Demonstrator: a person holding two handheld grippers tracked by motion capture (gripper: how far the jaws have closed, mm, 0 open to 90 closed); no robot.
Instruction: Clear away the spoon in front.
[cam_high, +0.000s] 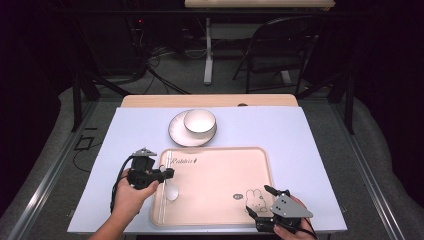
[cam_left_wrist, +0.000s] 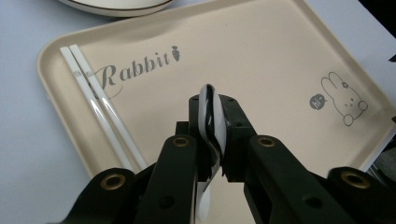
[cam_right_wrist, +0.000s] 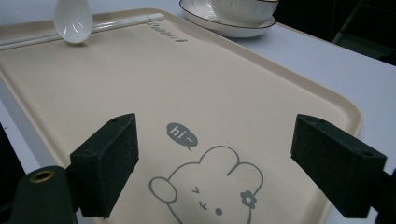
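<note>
A white ceramic spoon is clamped by its handle in my left gripper, which is shut on it. The spoon's bowl end hangs down to the left part of the beige rabbit tray, next to two white chopsticks lying along the tray's left rim. In the right gripper view the spoon stands beside the chopsticks. My right gripper is open over the tray's near right corner, its jaws wide apart above the rabbit drawing, holding nothing.
A white bowl sits on a dark-rimmed white plate just behind the tray, on the pale blue table cover. A folding chair and a table leg stand on the floor beyond the table.
</note>
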